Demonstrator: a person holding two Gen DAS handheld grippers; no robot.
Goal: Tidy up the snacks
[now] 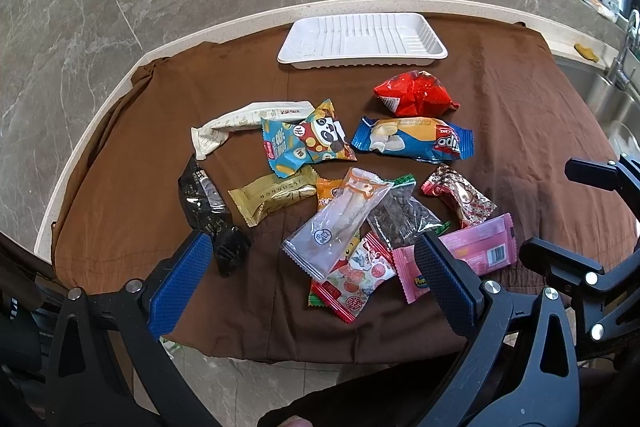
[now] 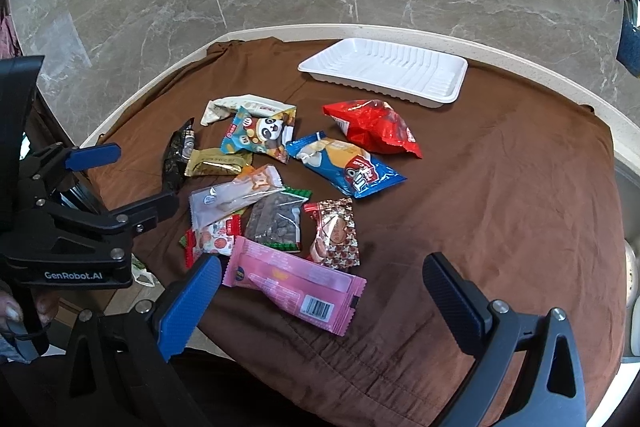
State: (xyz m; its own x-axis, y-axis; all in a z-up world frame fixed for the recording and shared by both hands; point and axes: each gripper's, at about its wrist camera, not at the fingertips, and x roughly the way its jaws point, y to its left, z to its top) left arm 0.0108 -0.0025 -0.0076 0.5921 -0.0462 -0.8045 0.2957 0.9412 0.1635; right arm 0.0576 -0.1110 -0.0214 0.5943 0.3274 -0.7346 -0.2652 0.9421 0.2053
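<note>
we note the tabletop (image 2: pixel 520 39) under a brown cloth (image 2: pixel 500 207). far ahead of both grippers lies the white tray (image 1: pixel 362 37), bare inside. the snack packets (image 1: pixel 416 139) lie loose on the cloth between tray and grippers. the pink packet (image 2: pixel 296 291) sits just beside the right gripper (image 2: pixel 322 293). left gripper (image 1: pixel 312 277) and right gripper both stand released, holding nothing.

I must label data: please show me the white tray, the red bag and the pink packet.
white tray (image 1: pixel 434 49): left wrist view, right rim.
red bag (image 2: pixel 370 125): right wrist view, bag middle.
pink packet (image 2: pixel 296 287): right wrist view, wrapper middle.
</note>
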